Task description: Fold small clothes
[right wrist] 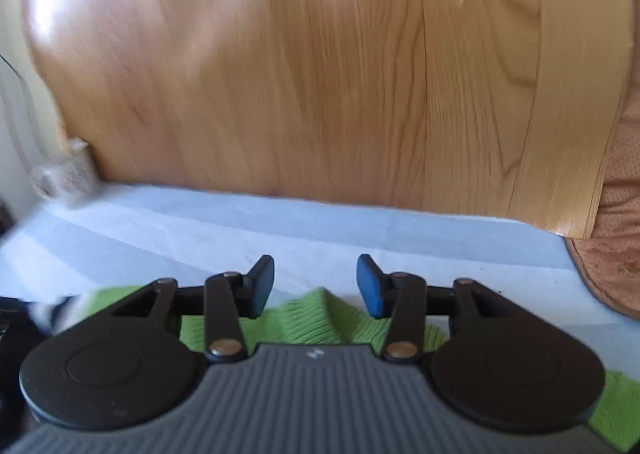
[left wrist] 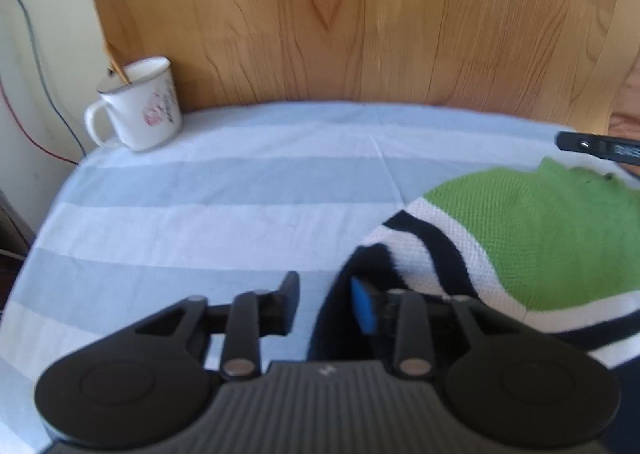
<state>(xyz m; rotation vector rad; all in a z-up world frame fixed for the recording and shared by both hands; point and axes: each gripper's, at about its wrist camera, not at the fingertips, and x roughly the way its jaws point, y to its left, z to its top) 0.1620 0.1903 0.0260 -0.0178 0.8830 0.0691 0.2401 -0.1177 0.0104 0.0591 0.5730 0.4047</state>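
A small knitted garment (left wrist: 540, 234), green with white and black stripes, lies on the blue-and-white striped cloth (left wrist: 200, 194) at the right. My left gripper (left wrist: 326, 306) is open at the garment's black edge. That black fabric lies against its right, blue-padded finger, and the left pad is clear of it. A black piece of the other gripper shows at the far right edge of the left wrist view. My right gripper (right wrist: 316, 286) stands open just above the green ribbed edge of the garment (right wrist: 316, 322), with nothing pressed between its pads.
A white mug (left wrist: 138, 106) with thin sticks in it stands at the cloth's back left corner. A wooden panel (left wrist: 360, 14) rises right behind the cloth. Cables (left wrist: 36, 54) hang at the left wall. A brown cushion (right wrist: 616, 234) lies at the right.
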